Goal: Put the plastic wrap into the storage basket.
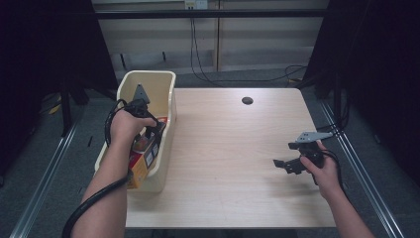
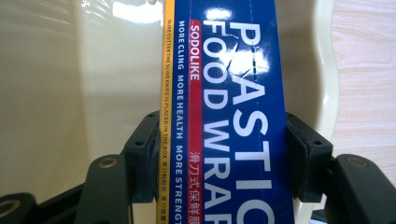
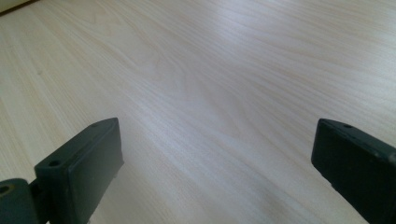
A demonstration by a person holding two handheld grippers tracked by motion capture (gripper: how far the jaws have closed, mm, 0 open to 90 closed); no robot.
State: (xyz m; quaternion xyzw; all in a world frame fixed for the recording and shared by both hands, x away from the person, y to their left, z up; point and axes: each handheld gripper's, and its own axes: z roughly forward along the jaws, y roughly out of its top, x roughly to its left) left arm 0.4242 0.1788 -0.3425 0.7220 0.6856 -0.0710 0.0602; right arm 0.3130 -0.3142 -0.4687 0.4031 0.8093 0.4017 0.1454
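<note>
- The left gripper (image 1: 148, 130) is down inside the cream plastic bin (image 1: 168, 79) at the table's left edge, its jaws closed flat against the two long sides of a blue box of plastic food wrap (image 2: 229, 116), which stands between them inside the bin.
- The right gripper (image 1: 286, 165) hovers low over the bare wooden table (image 1: 223, 148) on the right side, well apart from the bin, jaws spread wide with nothing between them.
- Judged from how things lie, the step in hand is either lifting the box out of the bin or setting it down there; the pictures do not settle which.
- Either way, the person would do well to move the box straight along its own length, keeping it clear of the bin's wall (the box is slick and glossy, so a tilt could let it slide in the pads).
- The grip sits across the narrow width, which looks sound; squeezing harder risks denting the cardboard.
- The left gripper view shows the printed face of the box and both pads pressing on it, which the high view hides behind the hand.
- The high view gives the bin's place on the table and another orange-sided package (image 1: 137, 168) lying in its near end.
- The right gripper view confirms the gap between its jaws.
</note>
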